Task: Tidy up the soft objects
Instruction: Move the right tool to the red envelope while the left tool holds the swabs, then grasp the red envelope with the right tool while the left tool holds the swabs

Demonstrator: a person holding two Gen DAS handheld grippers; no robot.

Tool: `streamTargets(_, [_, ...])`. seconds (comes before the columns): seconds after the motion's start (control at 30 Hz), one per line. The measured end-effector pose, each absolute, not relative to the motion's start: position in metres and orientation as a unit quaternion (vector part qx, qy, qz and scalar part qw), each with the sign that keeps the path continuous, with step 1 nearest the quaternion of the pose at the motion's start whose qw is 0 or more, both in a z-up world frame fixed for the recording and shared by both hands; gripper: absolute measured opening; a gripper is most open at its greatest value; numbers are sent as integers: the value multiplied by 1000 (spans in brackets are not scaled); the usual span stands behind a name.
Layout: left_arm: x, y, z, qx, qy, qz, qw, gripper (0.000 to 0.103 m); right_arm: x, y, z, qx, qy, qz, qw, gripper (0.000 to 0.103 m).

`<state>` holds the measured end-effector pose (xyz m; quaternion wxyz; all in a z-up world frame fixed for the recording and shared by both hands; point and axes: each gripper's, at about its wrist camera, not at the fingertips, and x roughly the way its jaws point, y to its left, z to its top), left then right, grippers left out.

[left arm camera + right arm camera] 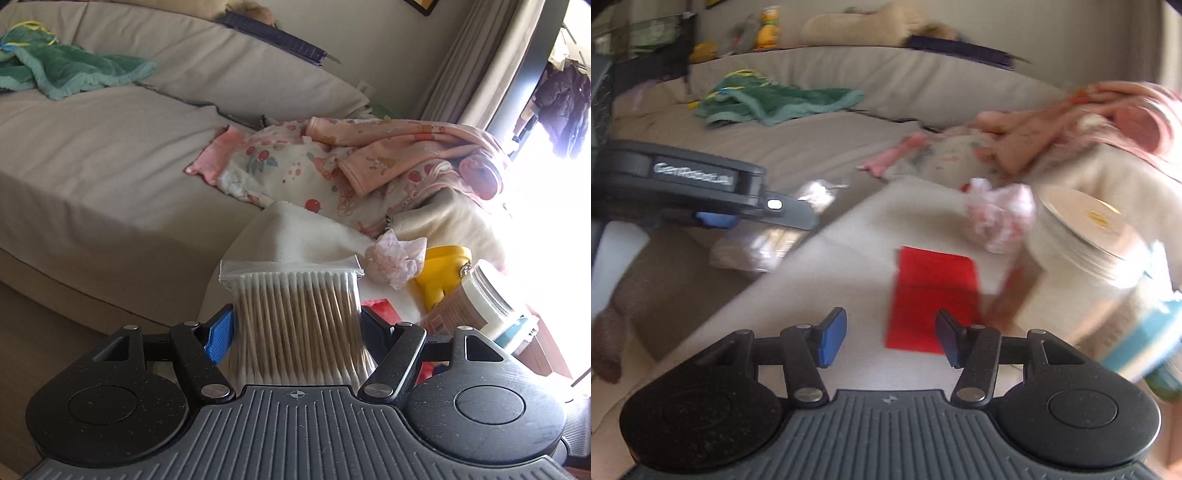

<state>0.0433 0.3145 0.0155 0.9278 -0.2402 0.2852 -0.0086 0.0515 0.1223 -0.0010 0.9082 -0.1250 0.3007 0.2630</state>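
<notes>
My left gripper [297, 325] is shut on a clear bag of cotton swabs [295, 317] and holds it above a white cloth [295, 236] at the sofa's edge. In the blurred right wrist view the left gripper [713, 199] shows at the left with the bag [757, 240] under it. My right gripper [890, 338] is open and empty above the white cloth [831, 288], just left of a red flat piece [934, 295]. A crumpled pink-white piece [397, 258] [997, 218] lies on the cloth. Pink printed baby clothes [351, 162] [997, 147] are piled behind it.
A green towel [70, 70] [775, 99] lies on the beige sofa [92, 166]. A white jar with a lid [484, 299] [1082, 251] stands at the right, a yellow object [439, 273] beside it. Curtain [480, 62] and a bright window are at the far right.
</notes>
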Motion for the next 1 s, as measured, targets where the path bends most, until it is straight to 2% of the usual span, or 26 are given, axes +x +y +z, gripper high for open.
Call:
streamTargets(0.2, [43, 311, 19, -241, 280, -10, 929, 76, 71, 106, -8, -51, 326, 205, 922, 58])
streamTargets(0.27, [43, 311, 19, -241, 282, -8, 929, 76, 76, 112, -9, -48, 331, 221, 916, 69])
streamTargets(0.47, [41, 315, 18, -245, 284, 0, 927, 76, 68, 124, -7, -74, 318, 308, 894, 69])
streamTargets(0.7, [37, 318, 20, -253, 274, -1, 928, 76, 72, 101, -10, -35, 332, 202, 921, 69])
streamTargets(0.87, [37, 319, 20, -256, 275, -2, 927, 76, 80, 110, -11, -55, 338, 236, 909, 82])
streamTargets(1.0, [37, 320, 18, -257, 277, 2, 926, 76, 82, 117, -11, -62, 337, 276, 898, 83])
